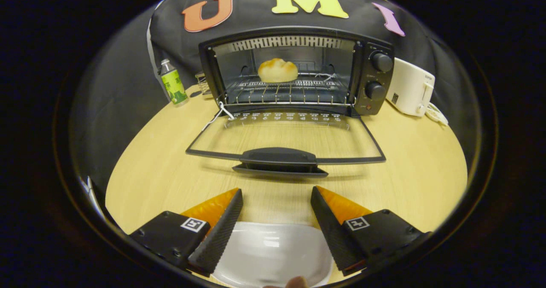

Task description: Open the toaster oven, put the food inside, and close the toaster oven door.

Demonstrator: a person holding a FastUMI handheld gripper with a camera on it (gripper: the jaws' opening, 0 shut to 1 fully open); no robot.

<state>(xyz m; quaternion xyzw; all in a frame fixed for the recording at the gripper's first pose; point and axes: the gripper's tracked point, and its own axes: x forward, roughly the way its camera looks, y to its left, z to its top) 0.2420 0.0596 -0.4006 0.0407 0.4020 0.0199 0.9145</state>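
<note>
The black toaster oven [375, 79] stands at the back of the wooden table with its glass door [283, 143] folded down flat toward me. A golden bread roll [277, 70] rests on the wire rack [290, 92] inside the oven. The door's dark handle [279, 156] lies just ahead of my fingers. My gripper [276, 194] is open, hovering above the table with nothing between its fingers. Below and between the fingers lies a white plate [273, 254], bare of food.
A green-labelled bottle [173, 83] stands left of the oven, with a small wire object [204, 85] beside it. A white appliance [410, 92] with a cord sits to the oven's right. Bare wooden tabletop [418, 160] spreads on both sides of the door.
</note>
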